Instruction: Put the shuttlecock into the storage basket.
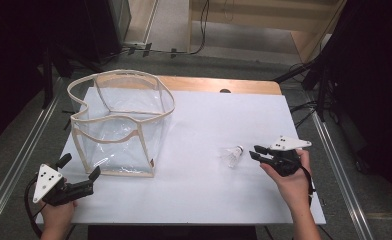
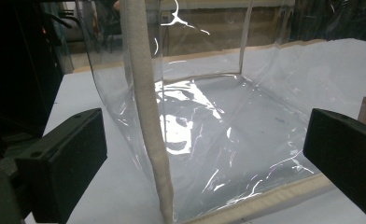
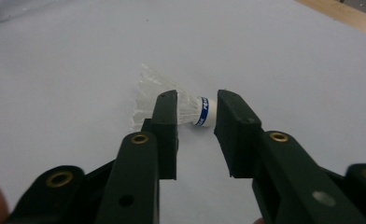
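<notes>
Work surface: white-covered table (image 1: 199,195) with a wooden far edge.
Shuttlecock: white feathered shuttlecock with a blue band round its white cork (image 1: 232,155) (image 3: 190,109); lies on its side on the table, right of centre, well apart from the bag.
Right gripper: black two-finger gripper (image 1: 255,153) (image 3: 197,135) held in the person's right hand (image 1: 291,180), level above the table and aimed at the shuttlecock.
Right fingers: narrowed to a small gap with nothing clamped; in the right gripper view the shuttlecock lies just beyond the tips, in line with the gap. Contact not visible.
Bag: clear plastic open-top bag with beige fabric trim (image 1: 121,125) (image 2: 146,116); stands upright at the left of the table.
Left gripper: black two-finger gripper (image 1: 79,167) held in the person's left hand (image 1: 59,215) at the near left corner, just beside the bag.
Left fingers (image 2: 69,154): spread wide, empty, facing the bag's near trimmed corner without touching it.
</notes>
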The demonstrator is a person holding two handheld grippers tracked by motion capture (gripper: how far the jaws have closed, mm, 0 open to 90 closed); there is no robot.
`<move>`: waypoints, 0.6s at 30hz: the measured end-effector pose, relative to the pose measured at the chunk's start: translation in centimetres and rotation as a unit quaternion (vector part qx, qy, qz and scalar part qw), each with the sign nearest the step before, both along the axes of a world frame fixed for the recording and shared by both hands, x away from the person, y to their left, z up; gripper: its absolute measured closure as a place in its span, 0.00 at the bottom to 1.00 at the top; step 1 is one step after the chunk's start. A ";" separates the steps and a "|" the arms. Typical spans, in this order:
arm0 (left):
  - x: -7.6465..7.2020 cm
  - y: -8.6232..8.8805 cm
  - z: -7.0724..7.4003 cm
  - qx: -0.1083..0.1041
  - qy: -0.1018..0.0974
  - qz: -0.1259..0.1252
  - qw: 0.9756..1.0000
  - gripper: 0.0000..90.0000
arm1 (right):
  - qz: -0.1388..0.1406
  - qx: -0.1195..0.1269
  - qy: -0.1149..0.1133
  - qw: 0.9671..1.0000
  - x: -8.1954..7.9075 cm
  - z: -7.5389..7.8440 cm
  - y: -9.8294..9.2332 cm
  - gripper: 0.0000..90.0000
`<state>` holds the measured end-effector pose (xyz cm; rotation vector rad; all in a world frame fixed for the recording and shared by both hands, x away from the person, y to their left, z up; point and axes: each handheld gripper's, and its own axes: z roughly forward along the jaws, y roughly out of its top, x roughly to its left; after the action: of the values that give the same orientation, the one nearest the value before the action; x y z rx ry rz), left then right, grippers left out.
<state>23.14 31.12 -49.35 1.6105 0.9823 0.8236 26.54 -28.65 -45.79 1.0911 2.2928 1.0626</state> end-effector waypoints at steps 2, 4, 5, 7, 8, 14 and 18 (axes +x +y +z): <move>0.0 0.0 0.0 0.000 0.000 0.000 1.000 0.00 | 0.005 -0.009 0.005 1.000 0.3 -0.2 0.4 0.85; 0.0 0.0 0.0 0.001 0.001 0.000 1.000 0.00 | 0.009 -0.030 0.012 0.999 0.6 -0.5 1.2 0.91; 0.0 -0.1 0.0 0.001 0.001 0.000 1.000 0.00 | 0.009 -0.030 0.012 0.999 0.6 -0.5 1.2 0.91; 0.0 -0.1 0.0 0.001 0.001 0.000 1.000 0.00 | 0.015 -0.045 0.030 0.998 0.9 -0.7 1.7 0.93; 0.0 -0.1 0.0 0.001 0.001 -0.001 1.000 0.00 | 0.015 -0.051 0.035 0.998 1.0 -0.7 1.8 0.94; 0.0 0.0 0.0 0.001 0.001 -0.001 1.000 0.00 | 0.032 -0.077 0.064 0.994 1.5 -1.1 2.4 0.97; 0.0 -0.1 0.0 0.002 0.001 -0.001 1.000 0.00 | 0.041 -0.092 0.081 0.992 1.9 -1.6 2.7 0.97</move>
<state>23.15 31.04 -49.36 1.6168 0.9807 0.8229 28.44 -25.92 -47.42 1.0505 2.5244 0.7970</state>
